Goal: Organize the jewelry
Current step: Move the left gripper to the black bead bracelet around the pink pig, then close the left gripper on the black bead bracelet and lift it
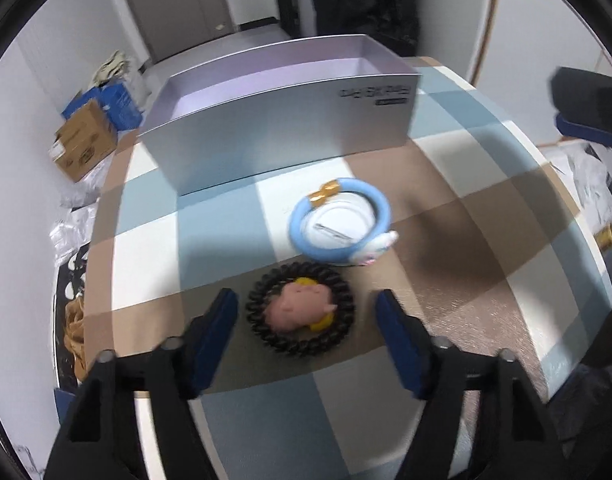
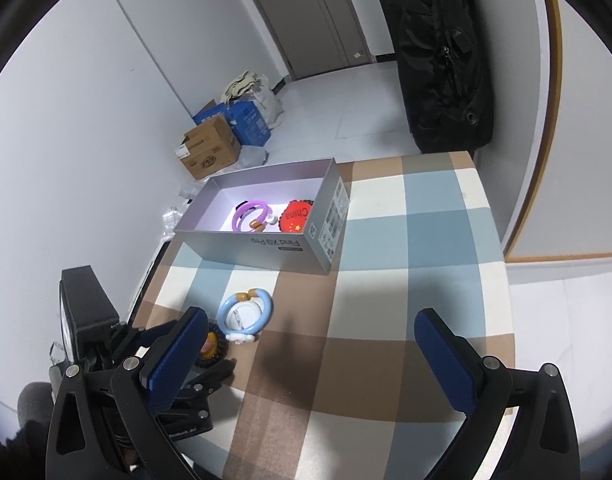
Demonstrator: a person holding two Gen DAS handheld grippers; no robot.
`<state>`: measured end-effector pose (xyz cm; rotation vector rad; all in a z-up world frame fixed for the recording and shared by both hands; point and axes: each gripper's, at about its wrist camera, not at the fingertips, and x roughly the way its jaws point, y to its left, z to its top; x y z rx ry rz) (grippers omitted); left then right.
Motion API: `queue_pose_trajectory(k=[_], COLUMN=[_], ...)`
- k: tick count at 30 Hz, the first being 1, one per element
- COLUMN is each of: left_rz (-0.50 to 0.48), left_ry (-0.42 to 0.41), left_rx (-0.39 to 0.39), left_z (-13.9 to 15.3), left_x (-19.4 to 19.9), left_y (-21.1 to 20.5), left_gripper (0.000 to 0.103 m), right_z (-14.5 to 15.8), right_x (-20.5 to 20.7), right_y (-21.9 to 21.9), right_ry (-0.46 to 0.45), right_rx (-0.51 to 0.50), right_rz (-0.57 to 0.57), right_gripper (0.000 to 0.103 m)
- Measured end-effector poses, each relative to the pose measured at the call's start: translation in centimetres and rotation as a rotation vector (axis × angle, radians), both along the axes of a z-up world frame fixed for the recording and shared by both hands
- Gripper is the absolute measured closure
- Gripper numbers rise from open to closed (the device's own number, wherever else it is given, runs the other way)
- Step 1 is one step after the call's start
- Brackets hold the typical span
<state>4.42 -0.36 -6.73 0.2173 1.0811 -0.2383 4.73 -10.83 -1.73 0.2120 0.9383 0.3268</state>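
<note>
A black spiral hair tie [image 1: 299, 316] with a pink and yellow charm lies on the checked tablecloth, between the fingers of my left gripper [image 1: 306, 301]. The blue pads stand a little apart from it on both sides, so the gripper is open. Just beyond it lies a light blue ring bracelet [image 1: 340, 220] with a gold clasp and a white charm. Behind that stands an open silver box [image 1: 273, 140]. In the right wrist view the box [image 2: 265, 246] holds a purple bracelet [image 2: 249, 216] and a red round piece [image 2: 295, 216]. My right gripper [image 2: 310, 318] hangs open over bare cloth.
The checked table [image 2: 406, 240] ends at the left beside a white wall. Cardboard and blue boxes [image 2: 209, 148] sit on the floor beyond it. A black bag [image 2: 438, 60] hangs past the table's far right corner. The left gripper's black body [image 2: 89, 312] is left of my right gripper.
</note>
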Motion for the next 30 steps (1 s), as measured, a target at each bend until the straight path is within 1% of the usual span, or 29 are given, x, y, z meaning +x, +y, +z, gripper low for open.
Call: queue_pose_trajectory(k=[2, 4, 9, 11, 13, 19, 20, 24, 27, 30], left_rz=[-0.007, -0.007, 0.006, 0.011, 0.015, 0.045, 0.049, 0.063, 0.07, 0.084], left_ry=[0.014, 0.031, 0.059, 0.071, 0.104, 0.149, 0.154, 0.142, 0.132, 0.114], left_rx=[-0.022, -0.044, -0.096, -0.122, -0.175, -0.263, -0.288, -0.333, -0.351, -0.392], left_z=[0.0, -0.1, 0.1, 0.3, 0.4, 0.7, 0.9, 1.7, 2.0, 2.8], left_x=[-0.1, 0.2, 0.0, 0.2, 0.3, 0.8, 0.7, 0.7, 0.7, 0.8], left_y=[0.1, 0.3, 0.8, 0.8, 1.2, 2.2, 2.4, 3.1, 3.2, 3.2], left_gripper=[0.055, 0.058, 0.059, 0.061, 0.062, 0.064, 0.064, 0.064, 0.064, 0.064], right_z=[-0.1, -0.3, -0.3, -0.3, -0.4, -0.5, -0.6, -0.8, -0.9, -1.0], right_x=[0.1, 0.2, 0.2, 0.3, 0.3, 0.4, 0.5, 0.7, 0.8, 0.9], right_y=[-0.1, -0.3, -0.3, -0.2, -0.1, 0.1, 0.1, 0.6, 0.8, 1.1], right_ry=[0.002, 0.012, 0.011, 0.01, 0.013, 0.018, 0.022, 0.033, 0.034, 0.037], right_rx=[-0.011, -0.004, 0.003, 0.0, 0.001, -0.002, -0.003, -0.006, -0.008, -0.011], right_rz=[-0.004, -0.01, -0.014, -0.012, -0.011, -0.01, -0.011, -0.007, -0.003, 0.001], right_gripper=[0.0, 0.0, 0.0, 0.0, 0.0, 0.0, 0.0, 0.0, 0.0, 0.0])
